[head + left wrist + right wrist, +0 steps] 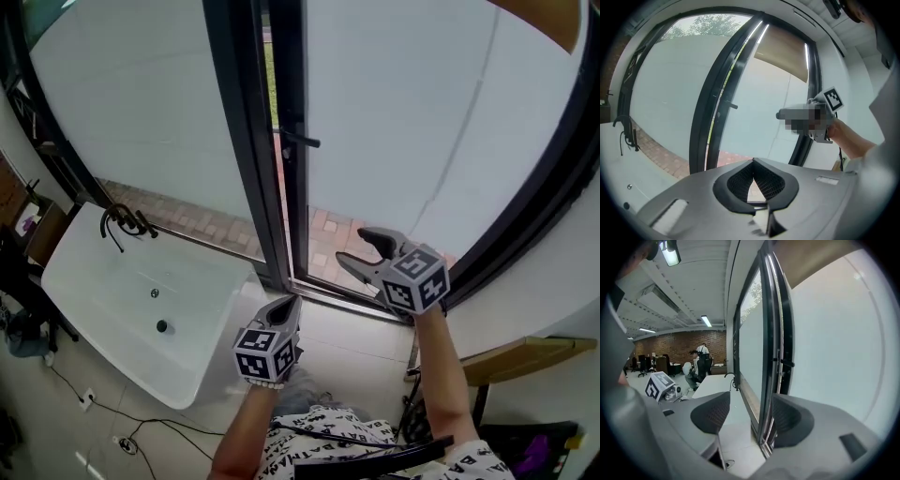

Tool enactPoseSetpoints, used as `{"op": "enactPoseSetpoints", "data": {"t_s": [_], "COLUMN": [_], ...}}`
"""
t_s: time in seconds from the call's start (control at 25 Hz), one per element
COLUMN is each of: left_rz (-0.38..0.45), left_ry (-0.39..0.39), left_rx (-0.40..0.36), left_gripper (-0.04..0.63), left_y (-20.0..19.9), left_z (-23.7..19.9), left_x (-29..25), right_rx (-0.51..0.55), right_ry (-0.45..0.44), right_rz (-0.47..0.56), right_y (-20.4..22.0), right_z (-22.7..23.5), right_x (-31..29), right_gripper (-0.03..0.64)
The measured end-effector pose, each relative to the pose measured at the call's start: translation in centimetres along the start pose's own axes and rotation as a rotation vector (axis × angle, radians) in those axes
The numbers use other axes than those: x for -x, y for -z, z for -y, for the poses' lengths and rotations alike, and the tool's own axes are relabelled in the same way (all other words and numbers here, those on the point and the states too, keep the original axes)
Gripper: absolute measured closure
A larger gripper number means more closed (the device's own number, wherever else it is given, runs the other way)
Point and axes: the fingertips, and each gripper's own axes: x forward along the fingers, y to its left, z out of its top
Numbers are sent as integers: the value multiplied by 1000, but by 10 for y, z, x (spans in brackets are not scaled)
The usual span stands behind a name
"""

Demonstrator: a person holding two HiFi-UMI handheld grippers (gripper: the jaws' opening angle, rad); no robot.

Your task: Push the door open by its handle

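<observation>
The tall door (412, 122) is a frosted glass pane in a slim black metal frame, standing slightly ajar, with red brick paving (323, 234) showing through the gap. Its thin, straight black handle (302, 141) juts from the frame edge. The right claw (354, 246) gapes wide and empty below the handle, showing ribbed dark pads (712, 414). The left claw (292, 302) is pinched together on nothing. A glossy white bathtub (94, 281) sits to the left.
</observation>
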Motion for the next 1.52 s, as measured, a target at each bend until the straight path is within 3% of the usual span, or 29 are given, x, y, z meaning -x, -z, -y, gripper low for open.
{"op": "enactPoseSetpoints", "data": {"t_s": [0.36, 0.6, 0.8, 1.0, 1.08, 1.32, 1.36, 1.4, 1.52], "left_rz": [8, 14, 1, 1, 9, 35, 37, 37, 34], "left_ry": [-11, -46, -74, -85, -88, -105, -106, -106, -101], "left_rx": [7, 28, 53, 79, 89, 110, 113, 115, 120], "left_gripper": [611, 611, 611, 611, 611, 611, 611, 611, 611], "left_y": [-21, -48, -68, -86, -95, -115, -116, -117, -123], "left_z": [-17, -50, -81, -98, -105, -119, -119, -119, -120], "left_x": [-48, -100, -141, -161, -172, -189, -191, -193, -199], "right_rx": [122, 188, 257, 333, 365, 390, 386, 387, 422], "right_ry": [16, -45, -141, -213, -232, -248, -254, -256, -242], "right_rz": [-34, -77, -187, -347, -390, -488, -488, -488, -508], "right_y": [-65, -100, -112, -106, -104, -93, -93, -94, -97], "right_z": [81, 137, 172, 163, 158, 148, 144, 142, 140], "right_x": [-64, -126, -183, -225, -242, -263, -263, -263, -268], "right_gripper": [345, 374, 374, 377, 422, 422, 445, 516, 522]}}
